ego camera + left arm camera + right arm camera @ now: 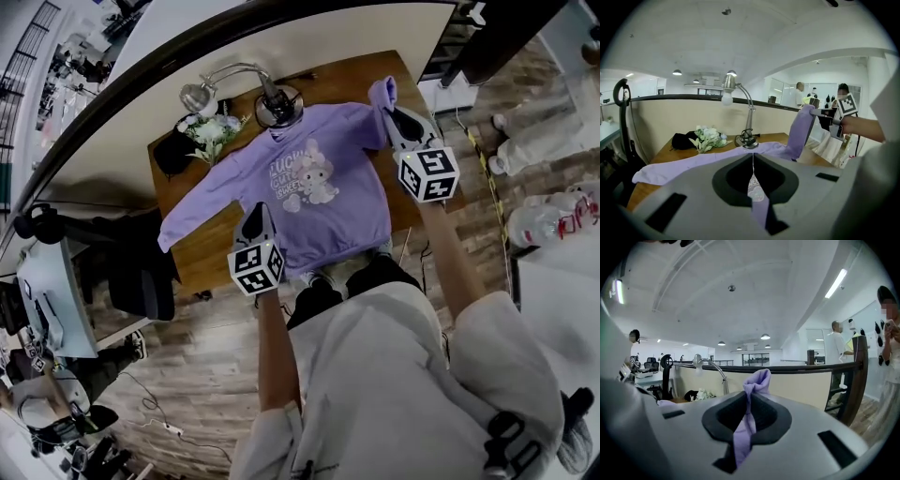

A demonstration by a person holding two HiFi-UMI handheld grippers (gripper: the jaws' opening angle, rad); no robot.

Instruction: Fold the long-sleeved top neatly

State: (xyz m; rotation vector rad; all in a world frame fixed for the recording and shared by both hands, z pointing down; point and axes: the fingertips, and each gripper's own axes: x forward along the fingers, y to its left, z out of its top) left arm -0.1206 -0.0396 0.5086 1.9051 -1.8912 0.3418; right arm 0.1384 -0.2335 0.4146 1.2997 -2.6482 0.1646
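Top: purple long-sleeved top (pixel 314 192), front up with its print showing, spread on the wooden table (pixel 202 258); the hem is at the table edge nearest the person.
Left gripper (pixel 255 217): jaws pressed together on a thin fold of the top's hem, near its left corner. Purple cloth runs through the slit between the pads in the left gripper view.
Right gripper (pixel 394 117): jaws pinch the cuff end of the raised sleeve (pixel 799 133). A bunched knot of cloth sticks out past the pads, clear of the table.
Raised sleeve: rises from the shoulder up to the right gripper, at the table's right side.
Flat sleeve (pixel 192 211): stretched out flat toward the table's left edge.
Desk lamp (pixel 278 108): base just beside the neckline, with the arm and shade arching left.
Flowers (pixel 211 129): white bunch lying near the flat sleeve's shoulder.
Black item (pixel 172 153): beside the flowers, at the table's far left corner; I cannot tell what it is.
Background: a dark railing runs behind the table, and people stand beyond it.
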